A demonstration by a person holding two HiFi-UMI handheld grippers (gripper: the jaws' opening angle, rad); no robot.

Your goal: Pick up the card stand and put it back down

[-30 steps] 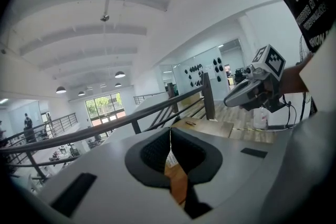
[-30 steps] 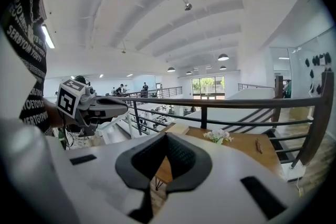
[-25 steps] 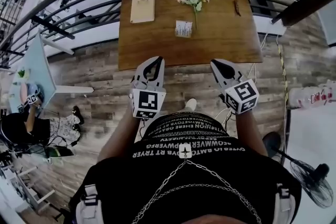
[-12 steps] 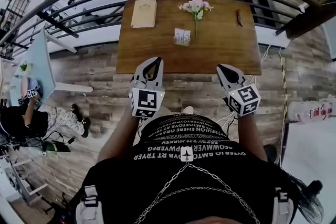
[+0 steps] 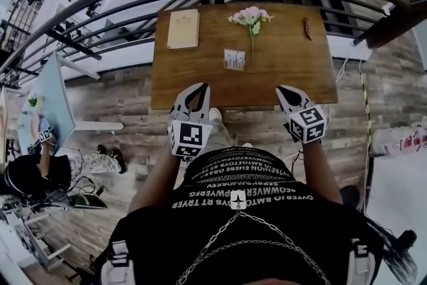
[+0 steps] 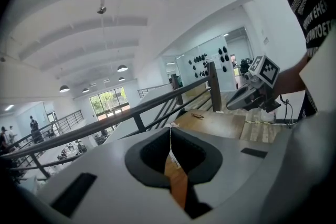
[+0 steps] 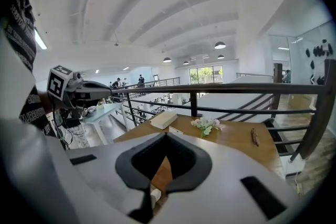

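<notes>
— Where is the card stand?
— The card stand [image 5: 234, 59] stands near the middle of the wooden table [image 5: 293, 70], just on the person's side of a sprig of pink flowers [image 5: 250, 15]. A tan book [image 5: 183, 28] lies off to its left.
— And the tongs?
— The left gripper [image 5: 198, 87] and right gripper [image 5: 281, 91] hover at the table's near edge, well apart from the stand. Each has its jaws closed together on nothing.

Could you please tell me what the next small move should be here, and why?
Probably reach the right gripper forward over the table toward the card stand, opening its jaws: the stand sits untouched mid-table, while the gripper hovers shut at the near edge.
</notes>
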